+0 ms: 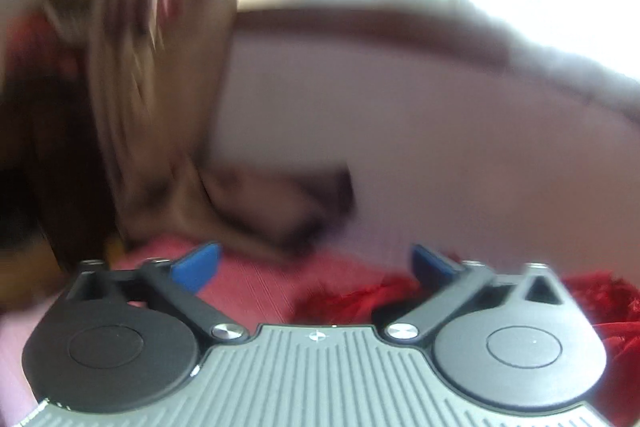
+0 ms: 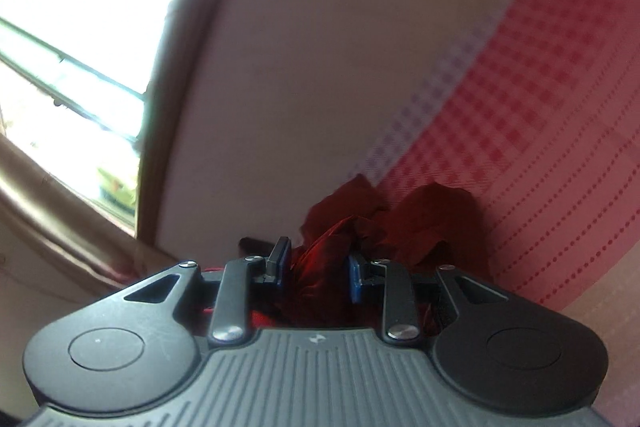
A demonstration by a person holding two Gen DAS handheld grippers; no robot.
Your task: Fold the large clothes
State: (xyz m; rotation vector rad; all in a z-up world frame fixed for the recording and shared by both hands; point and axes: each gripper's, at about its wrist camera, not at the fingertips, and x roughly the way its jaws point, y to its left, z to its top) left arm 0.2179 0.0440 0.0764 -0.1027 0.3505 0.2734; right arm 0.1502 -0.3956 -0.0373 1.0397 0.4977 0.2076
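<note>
Your left claw (image 1: 316,263) is gaping wide, holding nothing, over pink fabric. Your right claw (image 2: 318,269) is pinching the one red garment (image 2: 400,223) at lower centre, beside a checked sheet (image 2: 540,107), wall and window.

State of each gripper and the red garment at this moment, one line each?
left gripper: jaws wide open, nothing between them.
right gripper: closed on the red garment.
red garment: crumpled, unfolded, bunched between the right gripper's pads.
</note>
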